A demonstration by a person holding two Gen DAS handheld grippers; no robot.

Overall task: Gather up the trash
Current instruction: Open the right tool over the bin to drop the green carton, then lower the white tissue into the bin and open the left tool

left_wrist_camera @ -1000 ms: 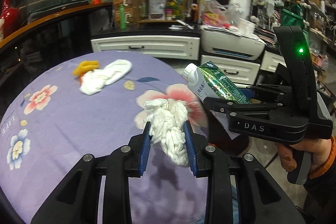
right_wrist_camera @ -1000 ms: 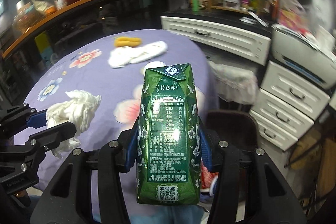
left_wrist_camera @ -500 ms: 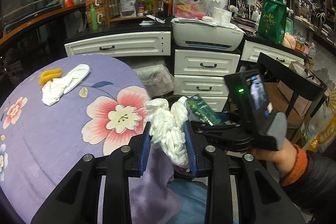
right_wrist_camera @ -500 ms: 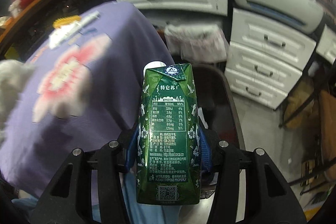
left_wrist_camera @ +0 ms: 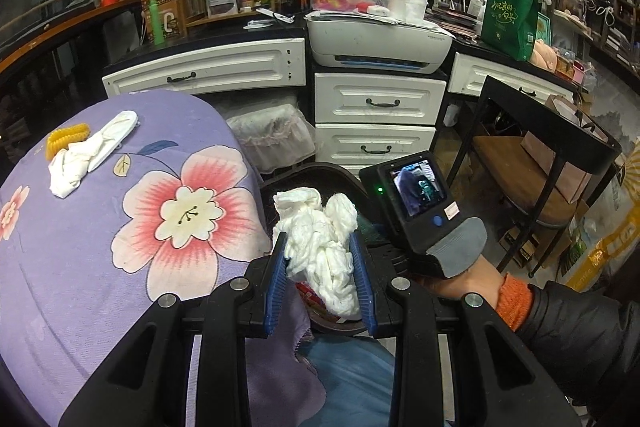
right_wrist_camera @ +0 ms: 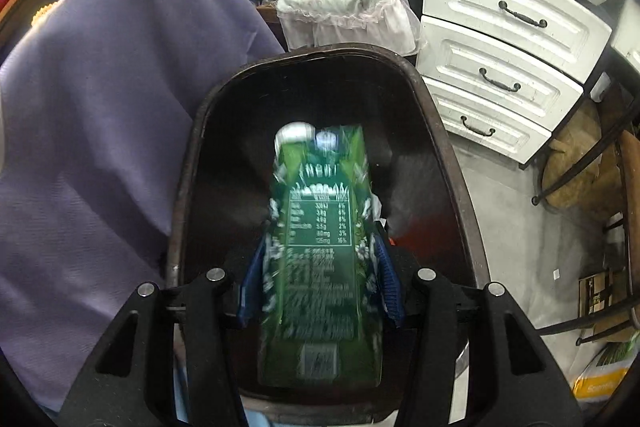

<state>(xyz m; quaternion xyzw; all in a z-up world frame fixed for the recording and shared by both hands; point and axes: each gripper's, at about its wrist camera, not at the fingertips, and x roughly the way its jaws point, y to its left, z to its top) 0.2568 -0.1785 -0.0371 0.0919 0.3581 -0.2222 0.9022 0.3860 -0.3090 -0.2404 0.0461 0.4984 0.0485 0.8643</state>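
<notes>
My left gripper (left_wrist_camera: 318, 247) is shut on a crumpled white tissue wad (left_wrist_camera: 316, 227), held just past the table's edge above the dark bin (left_wrist_camera: 320, 169). In the right wrist view my right gripper (right_wrist_camera: 320, 247) points down into that dark bin (right_wrist_camera: 440, 131). Its jaws are opening: the blue pads stand off the green milk carton (right_wrist_camera: 320, 227), which is blurred and slipping between them. More white tissue (left_wrist_camera: 80, 163) and a yellow piece (left_wrist_camera: 66, 141) lie on the purple flowered tablecloth (left_wrist_camera: 80, 247). A hand in an orange cuff (left_wrist_camera: 512, 301) holds the right gripper's body.
White drawers (left_wrist_camera: 376, 103) and a printer (left_wrist_camera: 380, 43) stand behind the bin. A second bin with a white liner (right_wrist_camera: 344, 11) sits beside the table. A black stool (left_wrist_camera: 540, 155) is at the right. A blue-jeaned knee (left_wrist_camera: 348, 379) is below my left gripper.
Both grippers have swung off the table toward the dark bin. The right one dropped and tipped down over it, and the carton, sharp before, is now blurred and loose between wider jaws.
</notes>
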